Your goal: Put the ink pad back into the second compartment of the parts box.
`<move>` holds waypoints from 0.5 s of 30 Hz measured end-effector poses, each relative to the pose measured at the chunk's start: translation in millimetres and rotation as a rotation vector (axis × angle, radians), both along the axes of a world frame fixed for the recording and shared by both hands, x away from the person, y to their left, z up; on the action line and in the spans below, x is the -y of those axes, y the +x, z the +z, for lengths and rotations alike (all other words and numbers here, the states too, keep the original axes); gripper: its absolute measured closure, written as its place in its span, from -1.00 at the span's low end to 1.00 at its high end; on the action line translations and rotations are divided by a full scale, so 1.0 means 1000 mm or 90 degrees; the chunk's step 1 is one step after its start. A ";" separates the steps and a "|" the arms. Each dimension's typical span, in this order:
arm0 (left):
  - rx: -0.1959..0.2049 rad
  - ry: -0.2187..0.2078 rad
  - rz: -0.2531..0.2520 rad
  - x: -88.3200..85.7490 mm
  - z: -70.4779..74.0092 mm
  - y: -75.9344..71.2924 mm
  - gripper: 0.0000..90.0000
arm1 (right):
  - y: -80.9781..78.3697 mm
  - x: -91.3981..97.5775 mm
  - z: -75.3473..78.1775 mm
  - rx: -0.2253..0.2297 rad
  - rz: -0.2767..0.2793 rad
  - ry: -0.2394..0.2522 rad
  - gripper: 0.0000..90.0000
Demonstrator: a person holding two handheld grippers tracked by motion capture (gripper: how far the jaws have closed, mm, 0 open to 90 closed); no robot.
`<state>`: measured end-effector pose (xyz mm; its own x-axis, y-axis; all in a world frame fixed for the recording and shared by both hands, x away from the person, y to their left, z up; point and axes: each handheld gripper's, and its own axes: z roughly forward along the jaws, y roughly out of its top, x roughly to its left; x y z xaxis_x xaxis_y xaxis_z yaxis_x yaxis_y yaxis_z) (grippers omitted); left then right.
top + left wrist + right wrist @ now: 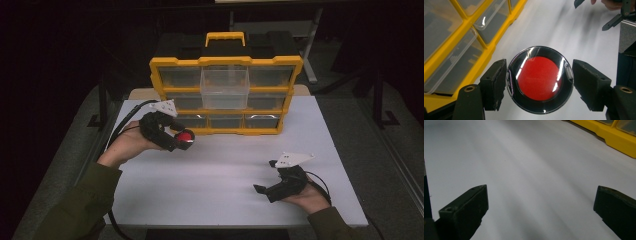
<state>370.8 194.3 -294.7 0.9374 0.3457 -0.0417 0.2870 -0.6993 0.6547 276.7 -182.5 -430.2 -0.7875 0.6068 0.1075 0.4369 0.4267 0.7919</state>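
A round black case with a red centre and a clear lid sits between the two black jaws of my left gripper, which is shut on it. From above, that gripper holds the red disc a little over the white table, just in front of the yellow organiser's lower left drawers. One clear drawer in the organiser's middle column stands pulled out. My right gripper rests low near the table's front right, jaws open with nothing between them; its own view looks over bare white table.
The yellow organiser with clear drawers stands upright at the back of the white table, with a black handle block behind it. The room around the table is dark. The right hand's gripper appears far off in the left gripper view.
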 end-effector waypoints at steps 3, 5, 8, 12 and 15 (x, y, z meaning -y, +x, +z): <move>0.001 0.002 0.000 0.000 0.006 0.002 -0.34 | 0.000 0.000 0.000 0.000 -0.001 0.002 -1.00; 0.003 0.001 -0.001 -0.001 0.010 0.003 -0.34 | 0.000 0.000 0.000 0.000 -0.001 0.002 -1.00; 0.007 0.000 -0.001 -0.001 0.017 0.005 -0.34 | 0.000 0.000 0.000 0.001 0.000 0.001 -1.00; 0.011 0.000 -0.003 -0.001 0.025 0.006 -0.34 | 0.000 0.000 0.000 0.000 0.000 0.001 -1.00; 0.014 -0.001 -0.002 -0.001 0.031 0.007 -0.34 | 0.000 0.000 0.000 0.000 0.000 0.001 -1.00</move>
<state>377.9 195.3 -263.7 0.9392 0.3426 -0.0221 0.2707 -0.6995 0.6614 276.7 -182.6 -430.2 -0.7871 0.6071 0.1090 0.4374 0.4249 0.7925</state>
